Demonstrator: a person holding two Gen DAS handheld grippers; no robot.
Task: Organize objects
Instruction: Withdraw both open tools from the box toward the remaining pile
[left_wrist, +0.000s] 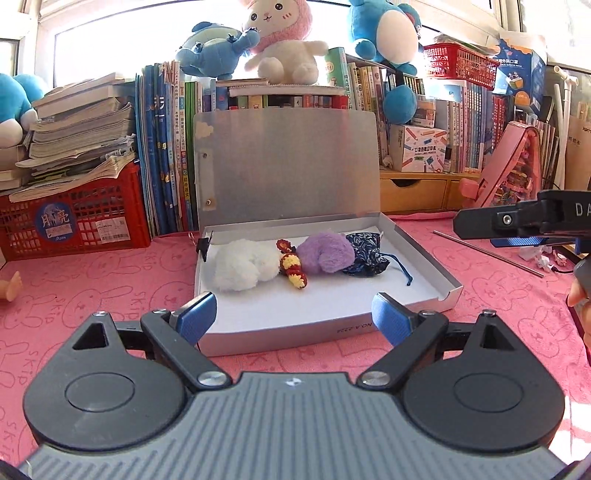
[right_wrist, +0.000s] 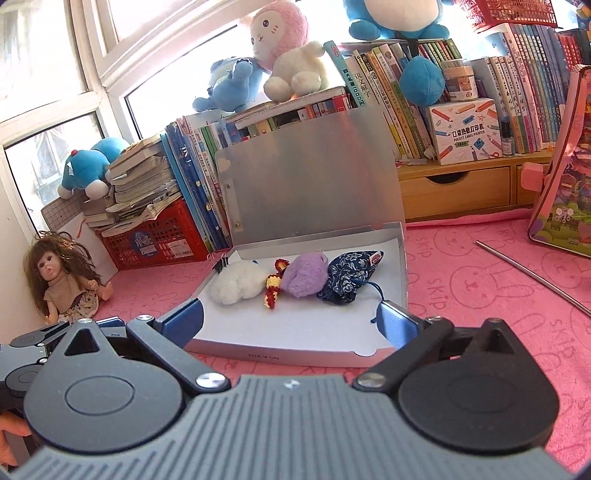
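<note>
- My left claw (left_wrist: 291, 317) hangs spread wide and holds nothing, its blue pads (left_wrist: 195, 315) over the near edge of the silver box (left_wrist: 295, 334).
- My right claw (right_wrist: 291, 325) is likewise agape and empty, at the same near edge of the box; from the left wrist view I see it out to the box's right, above the cloth.
- The box lies on a pink tablecloth (left_wrist: 92, 295) printed with rabbits and the word SKIP, its lid (left_wrist: 288, 166) propped upright at the far side.
- Inside the box, in a row toward the far wall: a white fluffy ball (left_wrist: 243, 269), a red-and-yellow crochet piece (left_wrist: 291, 267) touching it, a purple fluffy ball (left_wrist: 325, 254), and a dark blue patterned pouch (left_wrist: 365, 254) (its cord trails toward the box's right wall).
- A black binder clip (left_wrist: 203, 245) grips the box's left wall.
- Right of the box a thin metal rod (left_wrist: 487, 253) lies on the cloth.
- Behind the box stand rows of books (left_wrist: 166, 147); a red crate (left_wrist: 74, 221) left of it carries a paper stack.
- Plush toys sit on top of the books: a pink-hooded lamb (left_wrist: 280, 37) and blue ones beside it, against bright windows.
- Far left of the box, a doll (right_wrist: 62, 273) sits in the corner.
- A wooden drawer unit (right_wrist: 454, 188) stands behind the box to its right.
</note>
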